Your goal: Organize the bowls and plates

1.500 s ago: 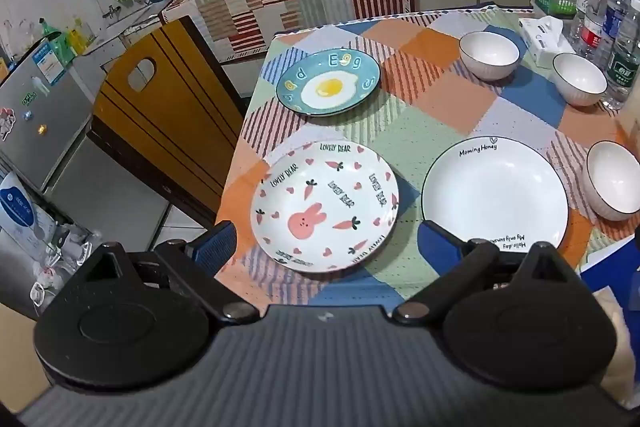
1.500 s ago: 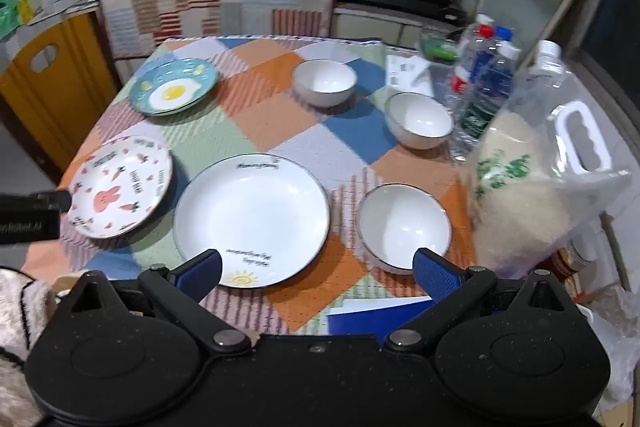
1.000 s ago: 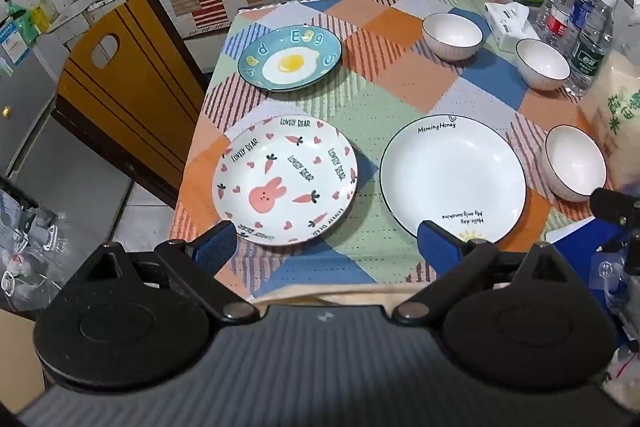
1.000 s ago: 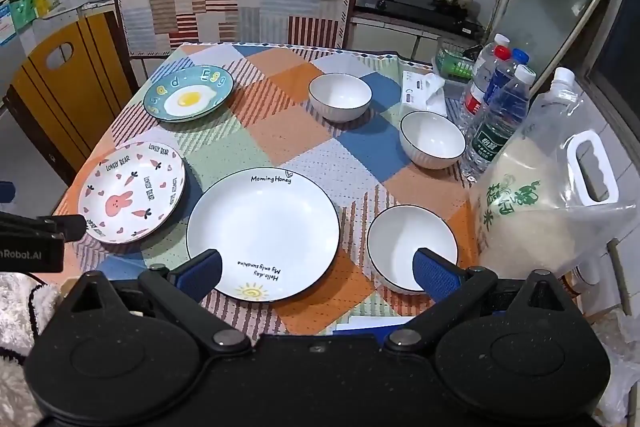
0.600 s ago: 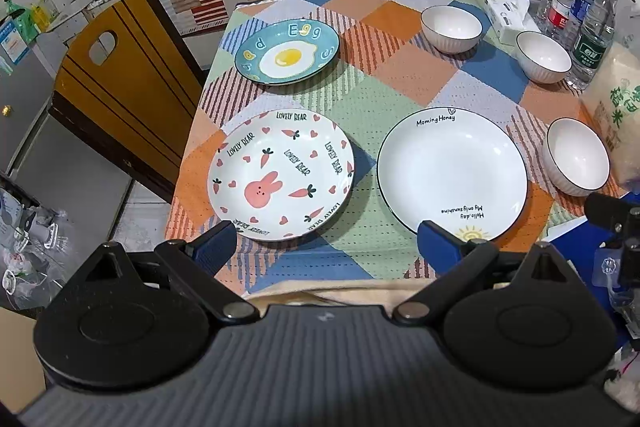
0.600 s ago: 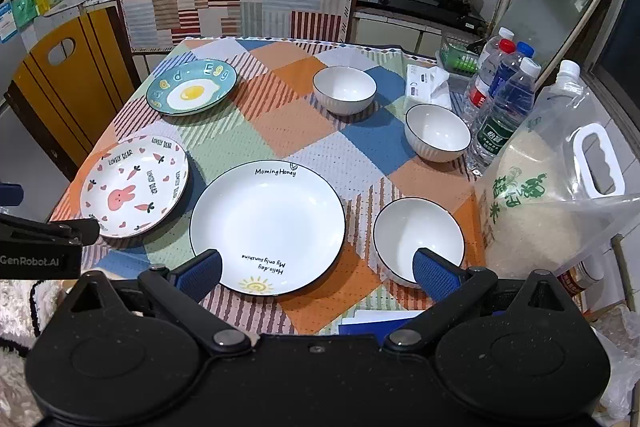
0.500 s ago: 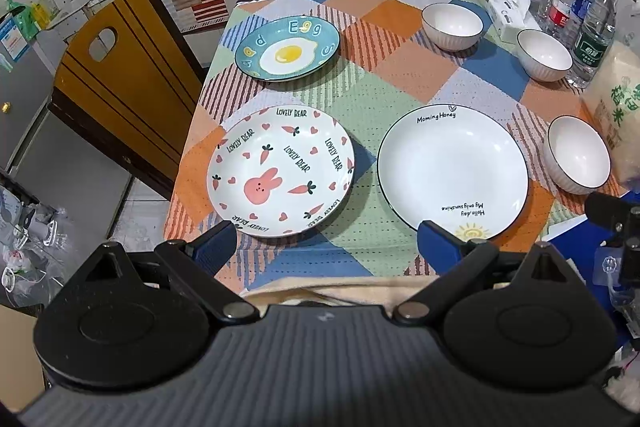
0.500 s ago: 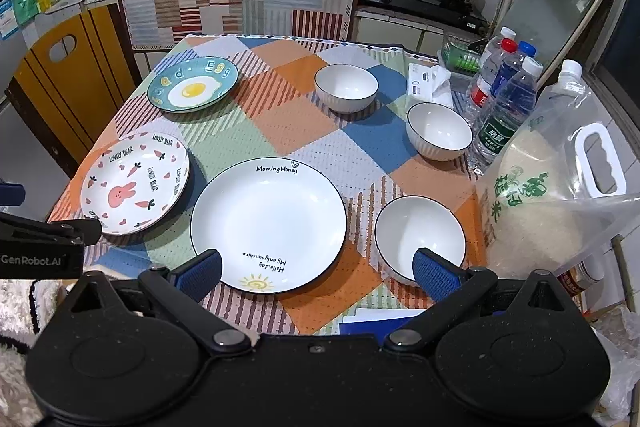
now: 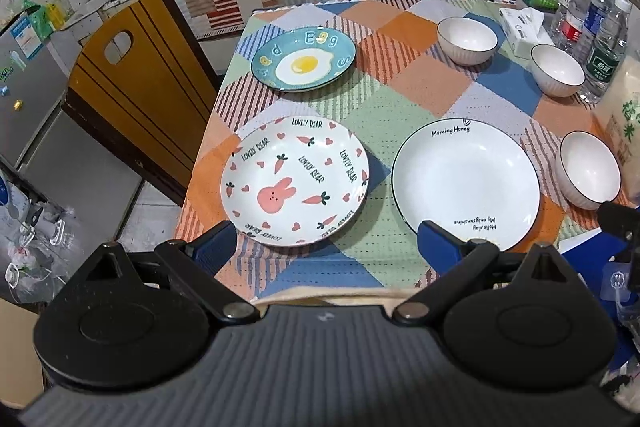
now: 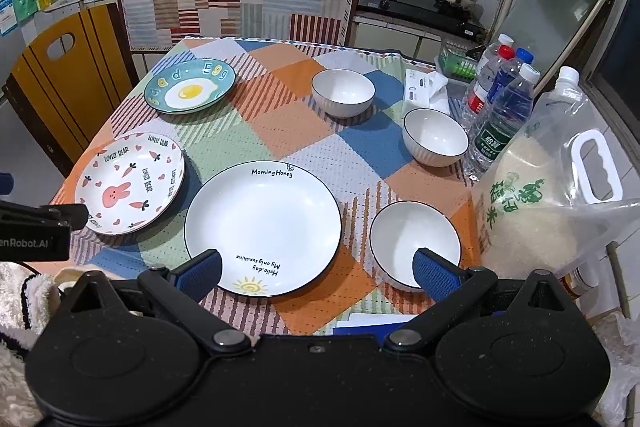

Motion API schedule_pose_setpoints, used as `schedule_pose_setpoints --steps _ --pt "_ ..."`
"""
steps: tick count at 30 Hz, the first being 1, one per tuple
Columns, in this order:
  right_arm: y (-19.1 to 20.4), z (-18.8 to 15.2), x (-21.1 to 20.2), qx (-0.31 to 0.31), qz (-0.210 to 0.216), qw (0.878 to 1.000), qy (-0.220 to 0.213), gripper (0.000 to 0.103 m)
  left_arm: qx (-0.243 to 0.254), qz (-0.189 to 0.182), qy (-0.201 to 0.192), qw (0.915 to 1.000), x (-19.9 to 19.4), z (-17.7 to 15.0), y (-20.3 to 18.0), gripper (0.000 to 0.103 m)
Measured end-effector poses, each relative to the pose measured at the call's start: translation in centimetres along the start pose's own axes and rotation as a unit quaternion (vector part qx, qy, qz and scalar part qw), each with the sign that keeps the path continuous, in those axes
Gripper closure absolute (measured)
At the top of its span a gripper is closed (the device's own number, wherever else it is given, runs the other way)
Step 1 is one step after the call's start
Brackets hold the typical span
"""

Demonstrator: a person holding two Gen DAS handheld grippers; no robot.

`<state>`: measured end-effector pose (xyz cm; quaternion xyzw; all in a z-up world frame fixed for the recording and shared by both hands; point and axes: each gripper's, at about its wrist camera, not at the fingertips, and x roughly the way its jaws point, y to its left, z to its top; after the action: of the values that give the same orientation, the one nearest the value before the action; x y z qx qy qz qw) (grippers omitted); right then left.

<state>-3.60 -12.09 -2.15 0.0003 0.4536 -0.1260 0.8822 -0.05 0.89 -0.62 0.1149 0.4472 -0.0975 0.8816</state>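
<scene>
- Below my left gripper [image 9: 322,241], seen through its own wrist camera, the checked tablecloth [image 9: 400,87] carries all the crockery; both blue fingers stand wide apart with nothing between them
- Just ahead of my left finger lies the rabbit plate [image 9: 295,180], flat, its near rim almost under the fingertip, so this hand is the nearer one for it
- Ahead and to the right sits the big white plate [image 9: 466,183], its near edge just beyond my right fingertip; the two plates lie side by side, apart
- Farther back is the egg plate [image 9: 304,59], directly beyond the rabbit plate
- Three white bowls run down the right side: the far bowl [image 9: 467,40], the middle bowl [image 9: 557,69] and the near bowl [image 9: 590,169]
- From the right wrist camera, my right gripper [image 10: 316,269] is likewise spread open and holds nothing
- Here the big white plate [image 10: 263,225] lies straight ahead between the fingers, and the near bowl [image 10: 414,241] sits just in front of the right finger
- To the left the rabbit plate [image 10: 134,183] is next to my other gripper, whose black body shows at the frame edge
- A rice bag [image 10: 552,195] and water bottles [image 10: 500,115] crowd the bowls' right flank
- I judge nothing is stacked yet: the left hand suits the smaller plates, the right hand the bowls, and the bag leaves little room beside that near bowl
</scene>
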Motion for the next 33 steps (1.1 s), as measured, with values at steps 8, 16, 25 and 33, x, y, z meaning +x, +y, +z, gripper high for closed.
schedule_pose_setpoints --steps 8,16,25,33 --pt "-0.2 -0.1 0.4 0.001 -0.004 1.000 0.002 0.000 -0.014 0.022 0.008 0.9996 0.4 -0.3 0.6 0.005" --pt "-0.1 -0.1 0.4 0.001 -0.006 1.000 0.001 0.000 -0.029 0.016 0.011 0.9994 0.4 -0.2 0.9 0.005" --pt "-1.2 0.0 1.0 0.006 -0.008 1.000 -0.001 0.000 -0.016 -0.003 0.007 0.9998 0.9 0.6 0.5 0.006" --pt "-3.5 2.0 -0.3 -0.013 0.004 0.996 -0.088 0.000 0.006 -0.031 -0.040 0.9987 0.7 2.5 -0.1 0.005"
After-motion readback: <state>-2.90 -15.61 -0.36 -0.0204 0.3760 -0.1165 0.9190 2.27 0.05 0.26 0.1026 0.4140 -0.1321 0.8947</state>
